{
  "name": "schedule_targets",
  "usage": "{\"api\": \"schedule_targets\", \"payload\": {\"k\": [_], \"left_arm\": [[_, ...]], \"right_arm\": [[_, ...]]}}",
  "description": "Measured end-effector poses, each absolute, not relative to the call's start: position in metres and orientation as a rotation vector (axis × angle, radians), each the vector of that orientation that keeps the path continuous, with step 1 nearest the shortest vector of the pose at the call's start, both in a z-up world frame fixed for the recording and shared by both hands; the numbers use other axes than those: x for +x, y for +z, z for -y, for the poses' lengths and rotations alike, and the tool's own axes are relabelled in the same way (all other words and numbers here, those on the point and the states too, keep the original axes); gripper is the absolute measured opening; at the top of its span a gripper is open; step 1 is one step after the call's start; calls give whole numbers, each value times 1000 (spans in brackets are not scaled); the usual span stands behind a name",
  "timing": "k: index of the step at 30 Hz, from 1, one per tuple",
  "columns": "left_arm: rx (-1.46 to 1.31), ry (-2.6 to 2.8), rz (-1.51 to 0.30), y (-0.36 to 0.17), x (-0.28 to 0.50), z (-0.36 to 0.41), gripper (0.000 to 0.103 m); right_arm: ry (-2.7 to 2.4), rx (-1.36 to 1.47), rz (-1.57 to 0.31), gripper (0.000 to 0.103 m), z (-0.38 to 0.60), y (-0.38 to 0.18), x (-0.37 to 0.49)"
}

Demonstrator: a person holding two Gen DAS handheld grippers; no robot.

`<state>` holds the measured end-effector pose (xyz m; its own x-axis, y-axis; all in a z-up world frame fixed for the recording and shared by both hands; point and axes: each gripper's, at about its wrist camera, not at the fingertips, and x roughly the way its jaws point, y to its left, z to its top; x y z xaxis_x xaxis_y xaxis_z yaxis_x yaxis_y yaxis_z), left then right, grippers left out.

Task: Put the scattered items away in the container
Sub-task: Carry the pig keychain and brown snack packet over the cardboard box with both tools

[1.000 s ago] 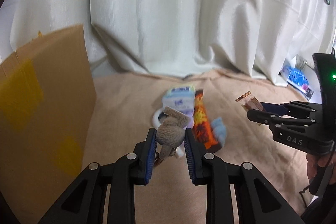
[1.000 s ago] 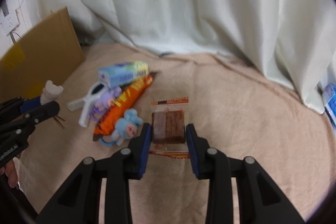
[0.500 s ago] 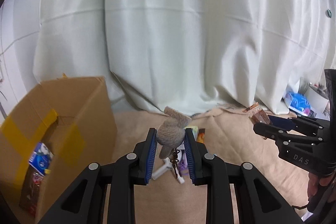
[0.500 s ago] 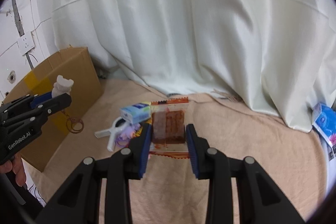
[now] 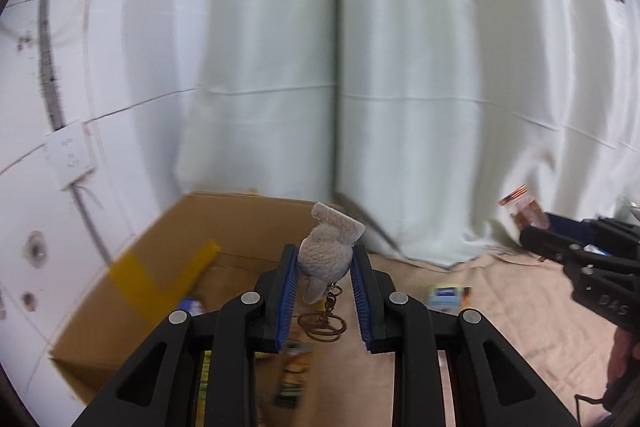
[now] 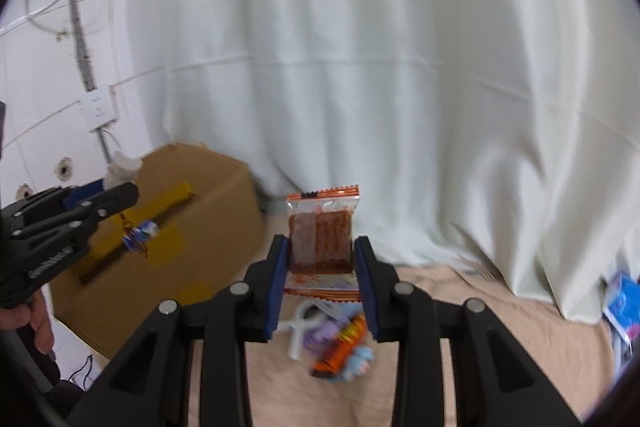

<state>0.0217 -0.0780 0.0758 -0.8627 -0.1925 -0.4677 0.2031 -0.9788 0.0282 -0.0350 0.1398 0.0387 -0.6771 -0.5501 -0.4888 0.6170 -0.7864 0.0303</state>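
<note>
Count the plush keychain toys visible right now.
3. A grey plush keychain in the left claw over the cardboard box; a purple one and a blue one on the cloth. More may be hidden.

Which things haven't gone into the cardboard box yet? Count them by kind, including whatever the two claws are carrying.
Soft toys: 3 - grey soft toy (carried), purple soft toy, blue soft toy
Snack packets: 2 - red-brown snack packet (carried), orange snack packet
White clip: 1
Blue-and-white pack: 1
Total: 7
</note>
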Motion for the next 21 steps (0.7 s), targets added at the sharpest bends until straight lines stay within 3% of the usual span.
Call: {"api": "schedule_targets", "payload": {"k": [11, 21], "left_arm": [[688, -2702, -69, 73, 42, 148, 27], [770, -2666, -100, 43, 46, 188, 27]], "right_arm": [[-2213, 558, -212, 37, -39, 67, -5], [-2087, 611, -253, 38, 36, 45, -3]]}}
